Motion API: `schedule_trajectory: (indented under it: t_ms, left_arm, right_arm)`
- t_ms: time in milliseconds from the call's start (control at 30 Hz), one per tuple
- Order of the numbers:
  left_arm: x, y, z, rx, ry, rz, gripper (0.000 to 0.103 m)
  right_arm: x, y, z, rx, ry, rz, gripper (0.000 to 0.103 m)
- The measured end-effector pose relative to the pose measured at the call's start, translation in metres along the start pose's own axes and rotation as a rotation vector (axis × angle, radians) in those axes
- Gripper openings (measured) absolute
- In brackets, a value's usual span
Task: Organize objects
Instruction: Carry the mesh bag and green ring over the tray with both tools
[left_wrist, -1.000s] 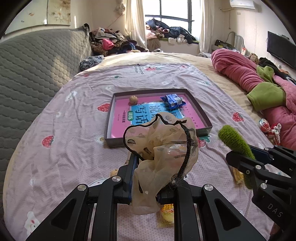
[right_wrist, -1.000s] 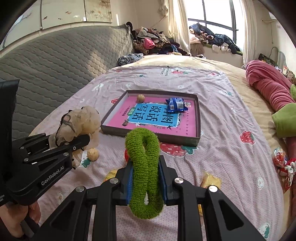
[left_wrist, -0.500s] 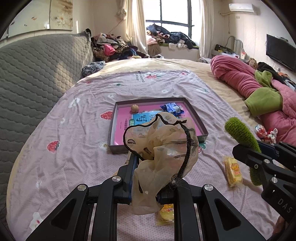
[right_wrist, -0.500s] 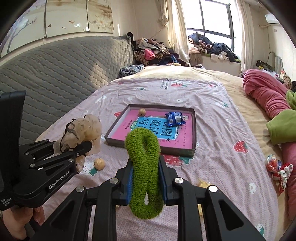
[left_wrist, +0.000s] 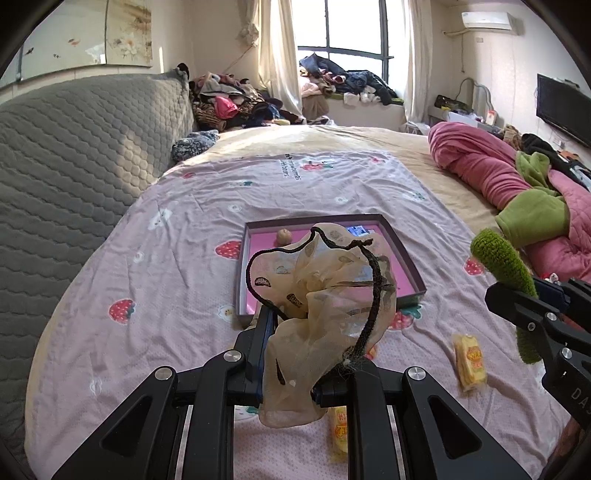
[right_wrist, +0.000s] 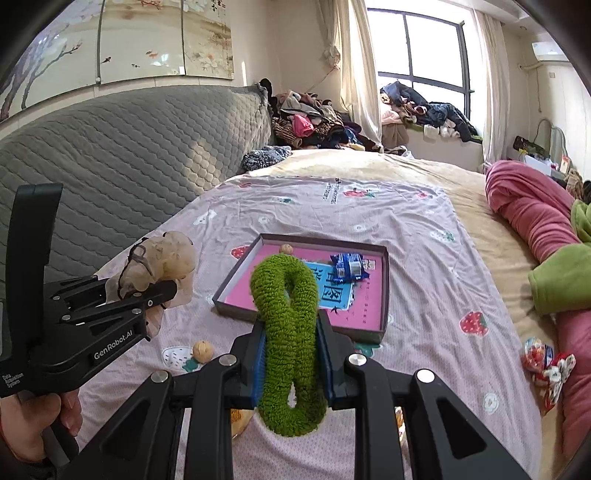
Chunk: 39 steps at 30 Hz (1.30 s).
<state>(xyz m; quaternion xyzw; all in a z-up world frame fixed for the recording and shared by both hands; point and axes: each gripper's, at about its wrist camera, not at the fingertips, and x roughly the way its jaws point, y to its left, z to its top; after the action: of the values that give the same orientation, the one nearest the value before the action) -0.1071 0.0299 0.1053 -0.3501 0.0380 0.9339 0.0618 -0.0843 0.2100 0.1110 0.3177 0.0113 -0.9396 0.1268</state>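
Left hand-held gripper (left_wrist: 295, 354): jaws clenched on a sheer beige scrunchie (left_wrist: 325, 306) with a black corded edge; the fabric billows up and forward above the fingers and hangs a little below them. Tool tilted downward over the bed, held clear of the sheet. In the right wrist view a hand (right_wrist: 40, 413) grips its handle at lower left.

Right hand-held gripper (right_wrist: 291, 343): jaws clenched on a fuzzy green scrunchie (right_wrist: 286, 332), pinched at its middle so that it forms a figure-eight, one loop above the blue pads (right_wrist: 258, 354), one below. Also angled down, raised off the bed, to the right of the left tool and apart from it.

Bed sheet (left_wrist: 177, 266): pale pink, printed with strawberries.

Shallow box (right_wrist: 384, 295): dark rim, pink book inside, lying on the sheet ahead of both tools. Contents: a small round nut (right_wrist: 286, 249) at the far edge, a blue wrapped packet (right_wrist: 347, 267).

Loose on the sheet: a walnut (right_wrist: 203, 350) near the left tool, a yellow snack packet (left_wrist: 469, 362) to the right, another (left_wrist: 340, 428) under the left fingers.

Far right: pink and green quilt (left_wrist: 491, 173).
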Motion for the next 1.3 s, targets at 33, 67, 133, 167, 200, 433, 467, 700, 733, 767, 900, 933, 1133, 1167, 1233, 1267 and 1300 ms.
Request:
schedule_trajectory:
  t_ms: [33,67,133,167,200,433,467,700,733,767,900,933,1133,1167,1233,1267,1300]
  left_arm:
    - [0.0,0.0,0.001,0.0,-0.001,-0.001,0.018]
    - [0.0,-0.001,0.003,0.002,-0.004,-0.002,0.018]
    - [0.001,-0.002,0.007,0.007,-0.008,-0.001,0.018]
    - [0.001,-0.002,0.01,0.009,-0.01,-0.003,0.018]
    - [0.001,-0.003,0.011,0.01,-0.011,-0.005,0.018]
    - [0.006,-0.005,0.024,0.023,-0.022,-0.001,0.018]
    - [0.006,-0.005,0.027,0.02,-0.027,-0.003,0.018]
    - [0.017,-0.008,0.037,0.022,-0.027,-0.015,0.018]
    - [0.02,-0.009,0.038,0.024,-0.027,-0.014,0.018]
    - [0.023,-0.009,0.04,0.024,-0.026,-0.016,0.018]
    - [0.031,-0.008,0.043,0.017,-0.029,-0.012,0.018]
    - [0.033,-0.008,0.044,0.017,-0.028,-0.01,0.018]
    - [0.049,-0.006,0.05,0.017,-0.019,-0.007,0.018]
    - [0.051,-0.006,0.051,0.019,-0.019,-0.004,0.018]
    - [0.056,-0.006,0.052,0.017,-0.017,-0.005,0.018]
    - [0.06,-0.006,0.053,0.016,-0.015,-0.005,0.018]
    - [0.063,-0.006,0.054,0.016,-0.012,-0.005,0.018]
  right_arm:
    - [0.0,0.0,0.003,-0.002,-0.003,-0.001,0.024]
    - [0.0,0.001,0.006,-0.004,-0.007,0.001,0.024]
    - [-0.001,0.002,0.011,-0.009,-0.016,-0.001,0.024]
    - [-0.001,0.002,0.014,-0.011,-0.02,-0.001,0.024]
    - [-0.001,0.001,0.017,-0.012,-0.023,0.001,0.024]
    - [-0.001,-0.011,0.032,-0.012,-0.032,-0.01,0.024]
    - [-0.001,-0.012,0.034,-0.014,-0.031,-0.016,0.024]
    - [0.004,-0.017,0.042,-0.019,-0.034,-0.022,0.024]
    - [0.005,-0.017,0.043,-0.021,-0.035,-0.022,0.024]
    - [0.007,-0.018,0.044,-0.021,-0.036,-0.023,0.024]
    - [0.015,-0.019,0.048,-0.021,-0.036,-0.017,0.024]
    - [0.018,-0.019,0.049,-0.02,-0.035,-0.016,0.024]
    - [0.033,-0.021,0.055,-0.014,-0.029,-0.009,0.024]
    - [0.036,-0.022,0.056,-0.013,-0.029,-0.008,0.024]
    - [0.042,-0.022,0.058,-0.012,-0.03,-0.004,0.024]
    - [0.045,-0.023,0.059,-0.011,-0.03,-0.001,0.024]
    - [0.047,-0.023,0.06,-0.011,-0.03,0.001,0.024]
